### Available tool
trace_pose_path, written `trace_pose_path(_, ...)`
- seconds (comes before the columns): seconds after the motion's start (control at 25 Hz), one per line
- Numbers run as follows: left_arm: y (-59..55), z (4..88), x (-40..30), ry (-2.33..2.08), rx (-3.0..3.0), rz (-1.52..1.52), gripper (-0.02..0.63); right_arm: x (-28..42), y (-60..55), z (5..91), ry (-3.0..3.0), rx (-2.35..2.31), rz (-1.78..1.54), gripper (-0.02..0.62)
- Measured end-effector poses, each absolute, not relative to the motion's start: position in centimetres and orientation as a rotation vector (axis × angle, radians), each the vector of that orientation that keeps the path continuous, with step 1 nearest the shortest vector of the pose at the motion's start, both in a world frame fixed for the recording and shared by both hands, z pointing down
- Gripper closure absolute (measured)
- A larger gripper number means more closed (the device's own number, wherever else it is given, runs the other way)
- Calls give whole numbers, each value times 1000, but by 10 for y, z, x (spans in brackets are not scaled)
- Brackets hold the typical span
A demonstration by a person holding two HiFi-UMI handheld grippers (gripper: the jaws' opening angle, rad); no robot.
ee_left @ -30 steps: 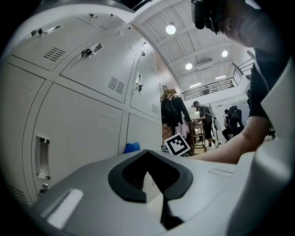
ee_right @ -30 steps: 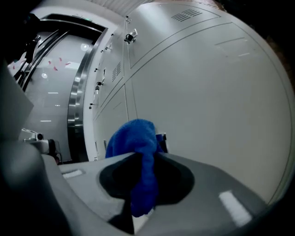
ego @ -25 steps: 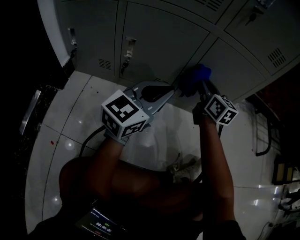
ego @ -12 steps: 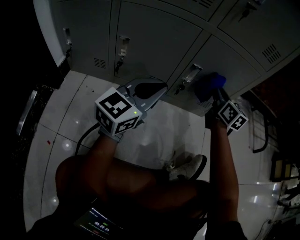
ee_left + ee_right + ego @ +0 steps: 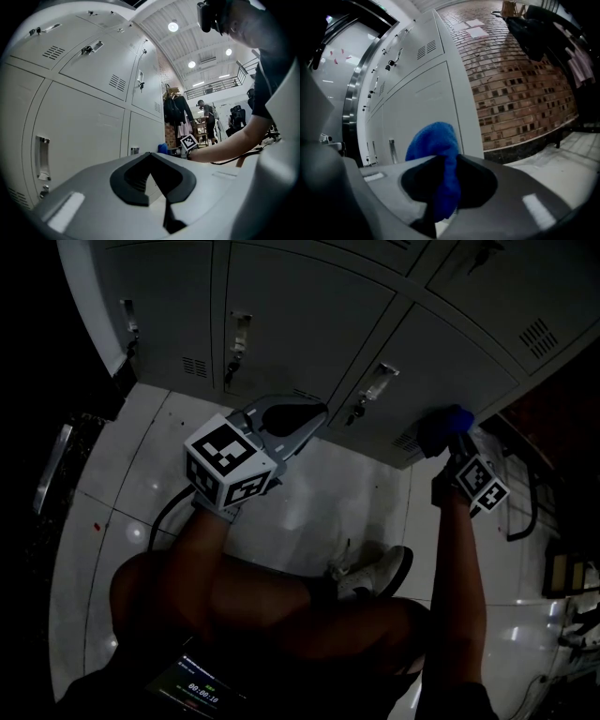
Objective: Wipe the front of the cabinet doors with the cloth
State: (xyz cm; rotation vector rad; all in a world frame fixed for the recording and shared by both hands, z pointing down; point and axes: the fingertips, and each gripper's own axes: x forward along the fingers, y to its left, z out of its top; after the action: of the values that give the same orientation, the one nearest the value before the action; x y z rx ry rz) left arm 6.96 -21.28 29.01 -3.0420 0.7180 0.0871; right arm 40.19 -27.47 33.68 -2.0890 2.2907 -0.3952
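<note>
Grey locker-style cabinet doors (image 5: 309, 315) fill the top of the head view. A blue cloth (image 5: 446, 426) is pressed against the lower right corner of the rightmost door (image 5: 469, 352). My right gripper (image 5: 454, 439) is shut on the blue cloth (image 5: 436, 159), which bulges out past the jaws in front of the door (image 5: 422, 117). My left gripper (image 5: 292, 420) hangs shut and holds nothing, a little off the middle doors, near a door latch (image 5: 375, 385). From the left gripper view the cloth (image 5: 162, 148) shows far off beside the right gripper's marker cube (image 5: 188, 141).
The floor is glossy white tile (image 5: 122, 493). A cable (image 5: 169, 512) runs across it under my left arm. A shoe (image 5: 380, 573) is planted below the doors. A brick wall (image 5: 520, 79) stands right of the cabinet. Clothes hang on a rack (image 5: 176, 110) in the distance.
My right gripper has slid the blue cloth rightward along the lower doors to the far right edge. The left gripper has stayed about where it was.
</note>
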Motion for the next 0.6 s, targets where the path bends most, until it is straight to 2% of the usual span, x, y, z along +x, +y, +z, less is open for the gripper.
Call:
trace_pose_path(0.32, -212, 287, 69, 711, -3036, 100, 606, 430, -263, 347, 2219, -2179, -407, 520)
trace_pose_path(0.6, -212, 284, 67, 718, -3030, 107, 606, 380, -257, 340, 2309, -2058, -396, 520)
